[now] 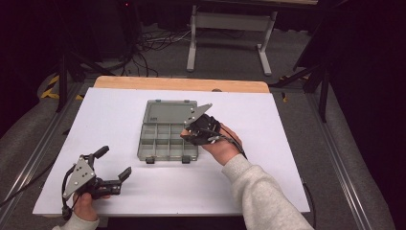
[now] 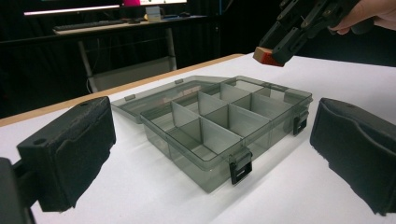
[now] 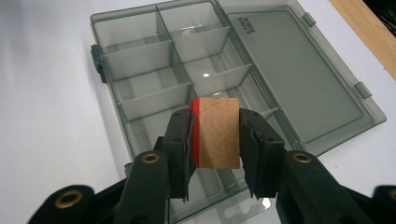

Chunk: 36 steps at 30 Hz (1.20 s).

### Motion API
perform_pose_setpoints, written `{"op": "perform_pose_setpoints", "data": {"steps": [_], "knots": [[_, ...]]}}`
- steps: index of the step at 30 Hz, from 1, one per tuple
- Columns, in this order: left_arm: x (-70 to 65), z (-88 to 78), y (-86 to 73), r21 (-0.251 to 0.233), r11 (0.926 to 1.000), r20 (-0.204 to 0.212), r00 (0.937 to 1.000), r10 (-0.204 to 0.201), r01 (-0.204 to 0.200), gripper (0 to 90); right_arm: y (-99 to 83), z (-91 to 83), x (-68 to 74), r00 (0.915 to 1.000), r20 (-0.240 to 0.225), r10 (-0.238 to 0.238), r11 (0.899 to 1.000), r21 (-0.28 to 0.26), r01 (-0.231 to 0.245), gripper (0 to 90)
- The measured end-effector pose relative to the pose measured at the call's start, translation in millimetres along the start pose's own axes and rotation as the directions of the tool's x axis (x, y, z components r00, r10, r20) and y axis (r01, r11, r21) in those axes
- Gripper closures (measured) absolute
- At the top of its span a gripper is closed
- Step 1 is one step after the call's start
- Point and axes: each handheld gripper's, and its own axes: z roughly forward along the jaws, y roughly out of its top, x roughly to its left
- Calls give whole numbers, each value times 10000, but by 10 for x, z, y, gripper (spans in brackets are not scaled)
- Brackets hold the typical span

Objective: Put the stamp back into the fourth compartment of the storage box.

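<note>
Wooden block [image 3: 216, 132], pale with one red face, sits clamped between the two black jaws of the right tongs [image 3: 215, 140], held in the air above the organiser box [image 1: 167, 136] near that box's right edge. The box is a smoky clear plastic case with divided compartments, its lid [image 1: 171, 112] folded flat open on the far side, resting on the white table [image 1: 287, 143]. A wooden edge shows at the table's far end, and a desk frame stands on the floor beyond. Nothing lies between the block and the compartments beneath it.

The right hand [image 1: 221, 146] reaches in from the right, tilting its tongs down and leftward over the box. The left tongs [image 1: 115, 165] rest low near the table's front left corner, jaws wide apart and gripping nothing, well apart from the box.

The right gripper view shows the block's wood grain and red strip; the left gripper view shows the box's two front latches and the block from the side.
</note>
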Motion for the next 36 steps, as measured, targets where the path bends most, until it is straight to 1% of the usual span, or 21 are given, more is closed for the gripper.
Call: {"op": "perform_pose_setpoints", "data": {"steps": [3, 8, 15, 19, 20, 22, 24, 28, 30, 36], "knots": [[2, -1, 0, -6, 10000, -6, 10000, -10, 10, 10, -4, 20, -38, 9998, 82, 160, 9998, 96, -161, 659], [3, -3, 0, -22, 10000, -14, 10000, -15, 15, 10, -20, 48, -108, 9990, 235, 391, 9992, 111, -394, 659], [3, -2, 1, -13, 10000, -3, 10000, -11, 11, 10, -43, 91, -173, 9981, 379, 491, 9987, 144, -497, 659], [3, -1, 1, -12, 10000, -3, 10000, -7, 7, 10, -49, 105, -194, 9978, 392, 527, 9985, 109, -532, 660], [3, -1, 1, -12, 10000, -3, 10000, -8, 8, 10, -59, 122, -217, 9975, 376, 604, 9981, 67, -607, 659], [3, -1, 1, -13, 10000, -5, 10000, -8, 8, 10, -63, 127, -226, 9976, 393, 571, 9983, 97, -575, 659], [2, -1, 1, -11, 10000, 0, 10000, -3, 3, 10, -75, 145, -251, 9969, 392, 678, 9976, 83, -682, 659], [5, -1, 0, -10, 10000, 4, 10000, -10, 10, 10, -89, 168, -287, 9963, 421, 743, 9972, 60, -746, 660], [5, -1, 0, -9, 10000, 7, 10000, -13, 13, 10, -95, 180, -297, 9962, 484, 730, 9972, 116, -736, 659], [4, 2, -1, -17, 10000, 31, 10000, -12, 12, 10, -108, 215, -314, 9964, 450, 716, 9972, 205, -726, 659]]}}
